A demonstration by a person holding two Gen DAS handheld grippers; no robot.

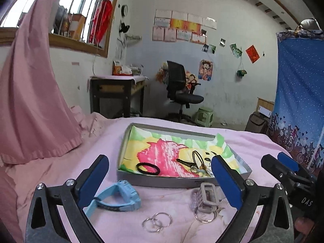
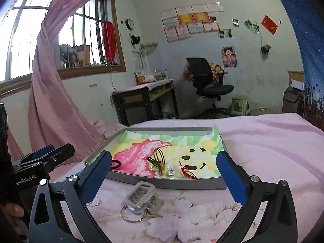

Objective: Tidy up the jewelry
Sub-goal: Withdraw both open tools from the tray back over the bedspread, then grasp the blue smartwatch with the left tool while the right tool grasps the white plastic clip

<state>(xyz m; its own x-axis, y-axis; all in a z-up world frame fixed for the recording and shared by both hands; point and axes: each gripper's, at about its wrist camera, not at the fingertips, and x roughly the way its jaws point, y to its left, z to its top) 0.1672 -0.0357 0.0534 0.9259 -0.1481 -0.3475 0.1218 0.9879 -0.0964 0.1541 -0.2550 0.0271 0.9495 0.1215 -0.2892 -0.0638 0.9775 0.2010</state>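
A shallow grey tray (image 1: 162,180) (image 2: 172,183) lined with a coloured drawing lies on the pink bed. In it are a black hair tie (image 1: 148,168), a keychain with charms (image 1: 197,165) (image 2: 157,162), a small clear clip (image 2: 170,171) and a red cord (image 2: 187,171). In front of the tray lie a blue watch (image 1: 119,199), two joined metal rings (image 1: 157,221) and a white carabiner with key rings (image 1: 206,201) (image 2: 139,199). My left gripper (image 1: 160,178) is open above the watch and rings. My right gripper (image 2: 165,172) is open above the carabiner.
The pink bedsheet (image 2: 263,141) covers the bed. A pink curtain (image 1: 30,101) hangs at the left. A desk (image 1: 117,93), a black office chair (image 1: 180,89) and a green stool (image 1: 204,116) stand beyond the bed. A blue curtain (image 1: 299,101) hangs at the right.
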